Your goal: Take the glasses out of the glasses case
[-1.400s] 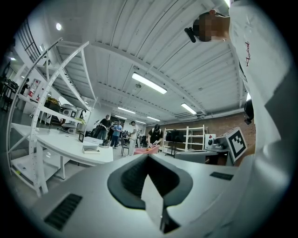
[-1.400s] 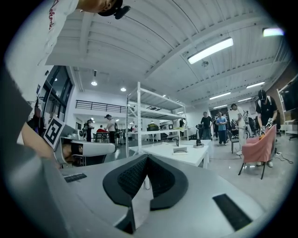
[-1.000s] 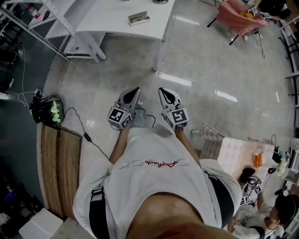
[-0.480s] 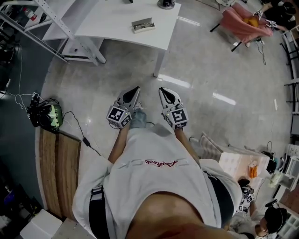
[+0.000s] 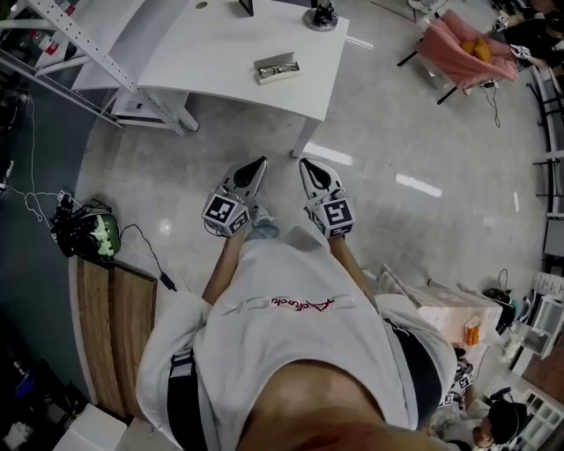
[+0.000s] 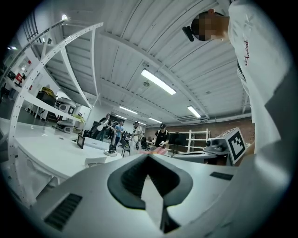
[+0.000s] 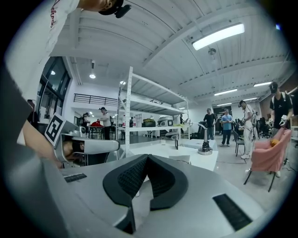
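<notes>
The glasses case [image 5: 278,67], a small grey open box with glasses in it, lies on the white table [image 5: 220,44] at the top of the head view. It also shows small in the left gripper view as the case [image 6: 95,161] and in the right gripper view as the case [image 7: 179,159]. My left gripper [image 5: 258,165] and right gripper [image 5: 306,164] are held side by side over the floor, well short of the table. Both point level toward it. Each pair of jaws meets at the tips with nothing between them.
A black stand [image 5: 322,15] sits on the table beyond the case. A metal shelf frame [image 5: 70,40] stands at the left, a pink chair [image 5: 458,48] at the top right. A wooden bench [image 5: 110,326] and cables with a green device [image 5: 88,231] lie at the left. Several people stand far off.
The table and the case have come closer and lower in the head view as the person walks toward them. Both grippers keep their place before the body, still shut.
</notes>
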Action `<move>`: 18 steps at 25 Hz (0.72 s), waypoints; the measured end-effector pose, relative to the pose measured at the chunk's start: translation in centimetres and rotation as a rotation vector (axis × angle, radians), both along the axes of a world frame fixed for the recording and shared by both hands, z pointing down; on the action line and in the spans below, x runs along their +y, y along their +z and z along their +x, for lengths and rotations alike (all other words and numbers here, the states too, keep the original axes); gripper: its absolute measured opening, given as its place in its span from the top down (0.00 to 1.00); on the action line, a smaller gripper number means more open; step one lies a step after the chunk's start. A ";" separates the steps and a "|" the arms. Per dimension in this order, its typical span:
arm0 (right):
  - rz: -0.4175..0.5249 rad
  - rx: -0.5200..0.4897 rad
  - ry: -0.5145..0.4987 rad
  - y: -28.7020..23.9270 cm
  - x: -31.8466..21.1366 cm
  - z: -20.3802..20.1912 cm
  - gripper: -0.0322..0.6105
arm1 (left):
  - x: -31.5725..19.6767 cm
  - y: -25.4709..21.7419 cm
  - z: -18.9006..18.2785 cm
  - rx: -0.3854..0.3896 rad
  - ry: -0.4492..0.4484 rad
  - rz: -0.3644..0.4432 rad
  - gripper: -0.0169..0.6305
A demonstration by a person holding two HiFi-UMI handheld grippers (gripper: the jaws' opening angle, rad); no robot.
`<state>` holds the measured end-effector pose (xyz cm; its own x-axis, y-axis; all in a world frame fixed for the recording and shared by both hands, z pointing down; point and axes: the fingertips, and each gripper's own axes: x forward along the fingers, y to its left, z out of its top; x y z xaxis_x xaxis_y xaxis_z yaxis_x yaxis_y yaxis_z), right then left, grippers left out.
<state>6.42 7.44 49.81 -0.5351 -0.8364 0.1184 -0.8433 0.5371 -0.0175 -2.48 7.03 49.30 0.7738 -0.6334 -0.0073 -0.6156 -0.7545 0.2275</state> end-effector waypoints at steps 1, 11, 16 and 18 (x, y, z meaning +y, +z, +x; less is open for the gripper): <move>-0.002 0.001 0.002 0.0 -1.1 -0.3 0.94 | -1.0 0.0 -0.2 0.000 0.004 0.001 0.99; -0.019 0.015 0.029 0.6 -9.9 -2.7 0.94 | -9.7 0.8 -2.4 0.003 0.040 -0.010 0.99; -0.038 0.018 0.049 1.5 -11.9 -3.1 0.94 | -11.8 1.7 -3.3 0.001 0.052 -0.031 0.99; -0.050 0.017 0.051 1.9 -12.2 -3.3 0.94 | -12.2 1.9 -3.6 0.000 0.052 -0.037 0.99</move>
<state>3.11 -4.73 51.75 -0.4893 -0.8555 0.1693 -0.8701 0.4920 -0.0288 -6.05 -5.18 51.22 0.8058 -0.5920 0.0156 -0.5756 -0.7768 0.2555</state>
